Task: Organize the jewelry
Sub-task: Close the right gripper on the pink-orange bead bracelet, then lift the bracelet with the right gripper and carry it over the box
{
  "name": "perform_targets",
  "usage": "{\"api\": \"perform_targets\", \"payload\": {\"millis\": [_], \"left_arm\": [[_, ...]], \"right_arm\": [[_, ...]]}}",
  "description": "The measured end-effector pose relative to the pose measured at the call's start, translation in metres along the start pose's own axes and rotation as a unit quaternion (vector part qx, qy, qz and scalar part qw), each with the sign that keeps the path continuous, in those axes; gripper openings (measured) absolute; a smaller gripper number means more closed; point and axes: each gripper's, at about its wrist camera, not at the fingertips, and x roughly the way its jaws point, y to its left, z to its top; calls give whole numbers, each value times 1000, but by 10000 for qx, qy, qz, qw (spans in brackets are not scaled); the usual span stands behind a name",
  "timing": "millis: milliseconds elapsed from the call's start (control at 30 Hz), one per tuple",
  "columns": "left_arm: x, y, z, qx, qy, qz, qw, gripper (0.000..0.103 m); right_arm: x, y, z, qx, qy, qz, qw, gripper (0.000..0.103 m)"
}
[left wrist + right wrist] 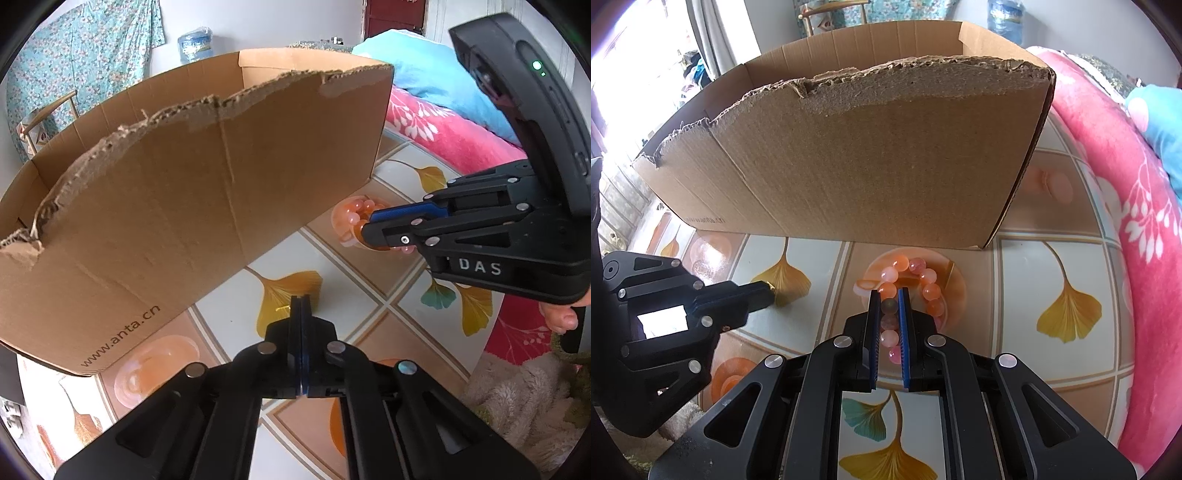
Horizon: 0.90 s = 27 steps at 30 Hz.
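The bead bracelet (911, 291), a loop of pink and orange beads, lies on the surface (1015, 295) just in front of the cardboard box (871, 158), resting on an orange circle printed in the tablecloth. The right gripper (888, 295) has its blue-padded fingers (903, 325) narrowly spread with the near side of the loop between them; the beads fill most of the gap, but I cannot tell whether the pads already press on them. Straddling one strand rather than the whole loop looks like the sensible way to lift it, since the rest can hang free.

The left gripper (301, 301) has its fingers (295, 332) pressed together, and something thin and gold shows at the tips in both views, too small to name. It sits off to one side, well apart from the bracelet, likely to leave the right one room.

The box stands open-topped with a torn front edge, close enough to serve as the drop-off.
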Motion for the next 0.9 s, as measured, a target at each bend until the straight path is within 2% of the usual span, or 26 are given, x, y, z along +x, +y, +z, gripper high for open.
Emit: {"api": "perform_targets", "payload": {"millis": [433, 733, 900], "left_arm": [[-44, 14, -2, -248, -433, -34, 9987, 0], [-68, 16, -2, -298, -694, -32, 9971, 0], [-83, 15, -2, -312, -910, -51, 9953, 0]], "right_arm": [[-6, -18, -4, 352, -52, 334, 9988, 7], [-34, -32, 0, 670, -324, 646, 9951, 7], [-56, -43, -3, 1036, -542, 917, 9889, 7]]}}
